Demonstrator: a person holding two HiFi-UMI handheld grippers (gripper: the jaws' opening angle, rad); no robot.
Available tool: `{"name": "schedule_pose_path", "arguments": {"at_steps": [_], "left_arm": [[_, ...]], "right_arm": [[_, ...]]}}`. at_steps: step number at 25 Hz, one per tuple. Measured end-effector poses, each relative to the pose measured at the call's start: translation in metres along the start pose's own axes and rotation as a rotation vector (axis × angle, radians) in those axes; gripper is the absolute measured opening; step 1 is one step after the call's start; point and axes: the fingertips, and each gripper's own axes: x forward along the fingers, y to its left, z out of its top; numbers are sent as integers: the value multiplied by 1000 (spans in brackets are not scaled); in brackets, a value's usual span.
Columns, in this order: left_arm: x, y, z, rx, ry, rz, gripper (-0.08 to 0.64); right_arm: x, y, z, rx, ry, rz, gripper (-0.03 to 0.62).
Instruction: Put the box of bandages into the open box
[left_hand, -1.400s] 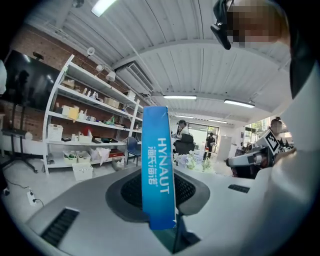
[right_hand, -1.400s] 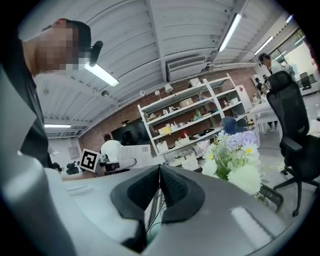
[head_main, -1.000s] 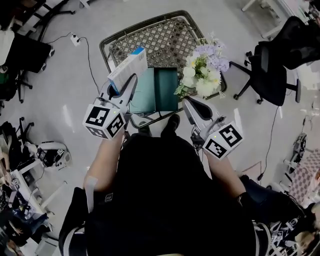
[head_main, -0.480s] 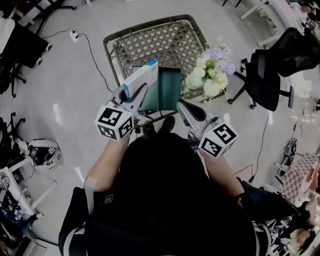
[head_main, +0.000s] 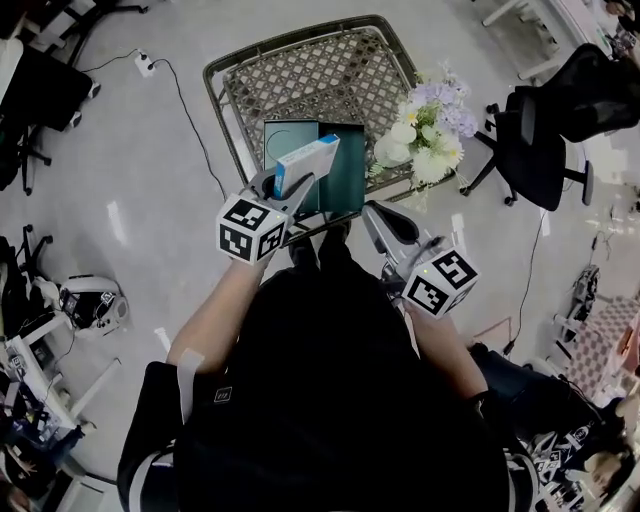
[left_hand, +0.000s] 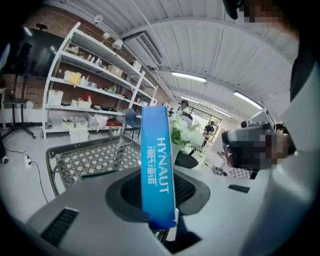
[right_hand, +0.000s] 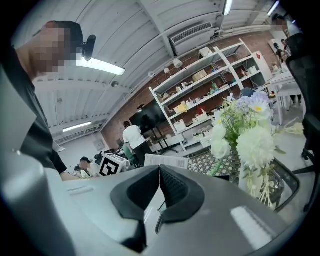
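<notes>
My left gripper (head_main: 292, 184) is shut on the blue and white box of bandages (head_main: 306, 164), which sticks up and forward over the open dark green box (head_main: 340, 166). In the left gripper view the box of bandages (left_hand: 157, 165) stands upright between the jaws, its blue side with white lettering facing me. The open box lies on the patterned metal table (head_main: 300, 80), lid flap to the left. My right gripper (head_main: 378, 216) hangs at the table's near edge, jaws together with nothing between them (right_hand: 158, 195).
A bunch of white and purple flowers (head_main: 425, 140) stands at the table's right edge, close to the open box. A black office chair (head_main: 545, 135) is to the right. A cable (head_main: 185, 115) runs across the floor on the left. Shelving (left_hand: 90, 100) stands beyond the table.
My left gripper has carried the box of bandages to the right, from over the table's left side to above the open box. The right gripper has barely moved.
</notes>
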Motion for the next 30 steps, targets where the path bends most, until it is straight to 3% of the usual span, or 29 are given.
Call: {"name": "schedule_pose_path", "arguments": {"at_steps": [5,14,20,30], "left_arm": [[21,-4,-30,-1,98,-42,83],[59,-10,-75,76,293,-117,84],[85,-9,-92,173,408,-151,84],[103,-16,-122,327,630,-271,87]], "right_arm": [[-2,-12,-11,35,1,-7,14],[-9,-29,-27,107,15,-30,14],[-15,-41,-31,134,18,-52,14],[-19,-50,-28,154,15,-87,14]]}}
